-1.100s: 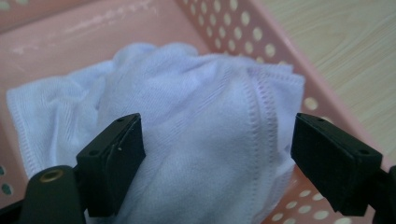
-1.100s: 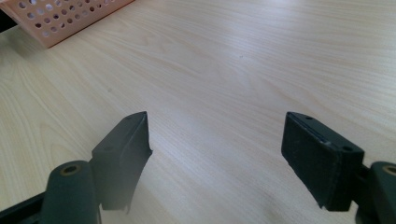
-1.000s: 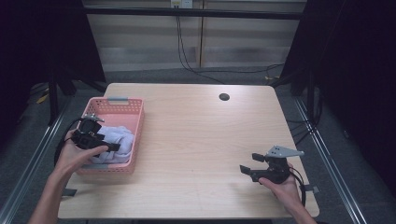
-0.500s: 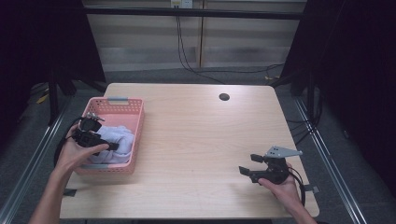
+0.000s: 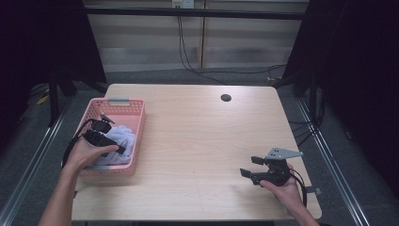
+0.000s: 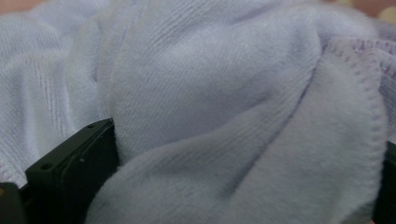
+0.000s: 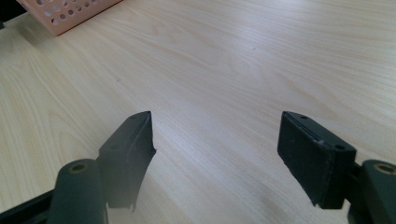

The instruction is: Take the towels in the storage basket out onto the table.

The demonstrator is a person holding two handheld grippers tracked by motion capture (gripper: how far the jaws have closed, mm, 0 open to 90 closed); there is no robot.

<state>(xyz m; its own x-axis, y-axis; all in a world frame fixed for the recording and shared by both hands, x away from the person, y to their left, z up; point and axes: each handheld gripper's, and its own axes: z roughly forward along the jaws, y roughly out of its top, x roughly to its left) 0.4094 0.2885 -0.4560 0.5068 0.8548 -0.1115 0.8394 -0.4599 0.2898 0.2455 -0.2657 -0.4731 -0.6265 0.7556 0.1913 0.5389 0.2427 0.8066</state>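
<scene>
- While the left gripper [image 5: 109, 137] sits low in the pink basket [image 5: 136, 136] at the left of the high view, its jaws are spread wide around a thick fold of pale lilac cloth [image 6: 224, 102]; one black jaw pokes up at lower left of its own view, and the other just peeks in at the right edge.
- That fold bulges between the two jaws, and its stitched hem runs down the right side of the left gripper view. Whether the jaws are pressing on it, I cannot tell.
- From above, the cloth [image 5: 120, 141] lies heaped in the near half of the basket, with the left hand [image 5: 87, 153] over it.
- The basket stands on the table [image 5: 197, 141] along its left edge, with a grey handle at its far end.
- Over at lower right of the high view, the right gripper [image 5: 251, 167] is held in the right hand [image 5: 282, 188], low over bare wood, jaws wide apart and nothing between them.
- In the right gripper view both jaws rise from the bottom over light wood grain, and a corner of the basket [image 7: 65, 16] shows at upper left.
- A small dark hole [image 5: 226, 98] sits in the tabletop near the far edge, well away from both grippers.
</scene>
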